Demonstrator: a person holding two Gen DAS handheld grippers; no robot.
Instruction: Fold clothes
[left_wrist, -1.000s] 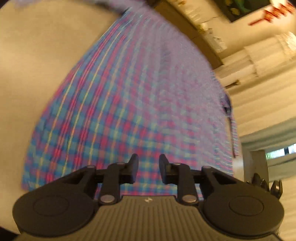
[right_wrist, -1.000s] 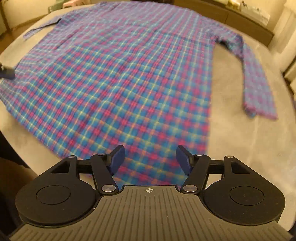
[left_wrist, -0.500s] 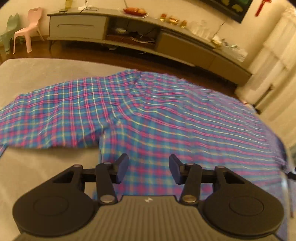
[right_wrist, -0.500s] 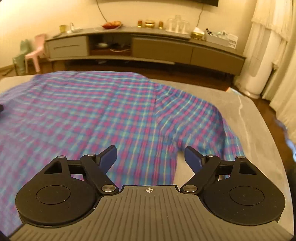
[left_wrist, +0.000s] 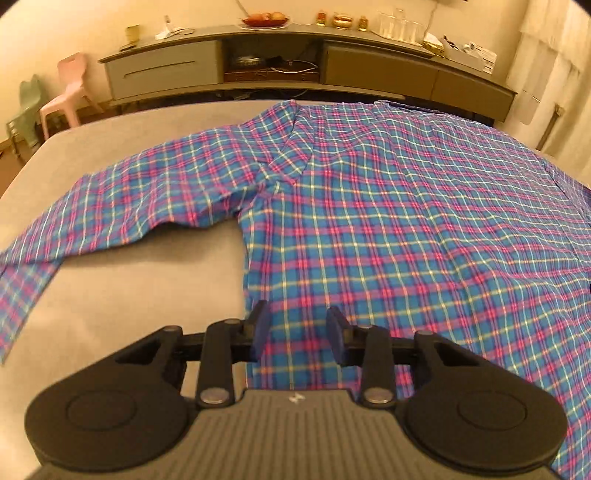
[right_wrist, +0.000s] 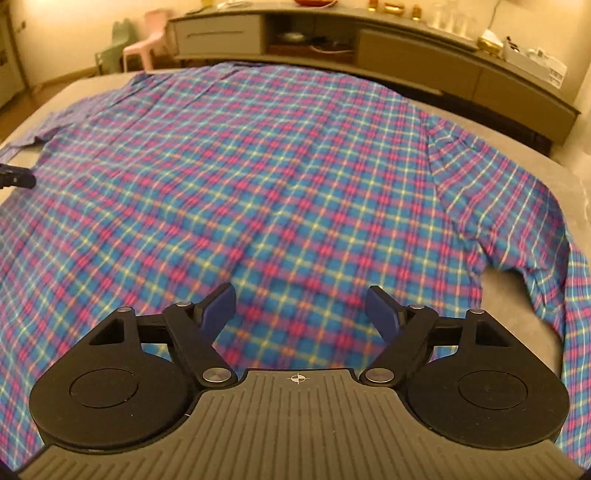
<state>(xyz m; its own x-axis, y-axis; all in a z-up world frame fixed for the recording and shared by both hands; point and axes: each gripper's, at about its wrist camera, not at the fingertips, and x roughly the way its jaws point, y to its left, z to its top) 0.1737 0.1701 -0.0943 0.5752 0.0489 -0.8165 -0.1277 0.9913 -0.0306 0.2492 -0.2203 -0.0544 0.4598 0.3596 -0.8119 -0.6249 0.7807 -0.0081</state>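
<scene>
Partly cropped plaid shirt (left_wrist: 388, 221)

A long low sideboard (left_wrist: 295, 62) runs along the far wall, with grey drawer fronts and an open middle shelf holding cables. On its top sit a red dish of fruit (left_wrist: 264, 19), gold jars (left_wrist: 341, 19) and clear glasses (left_wrist: 399, 24). At the left stand two small plastic chairs — pink (left_wrist: 68, 99) and pale green (left_wrist: 24, 110). Cream curtains (left_wrist: 554, 55) hang at the right.
</scene>
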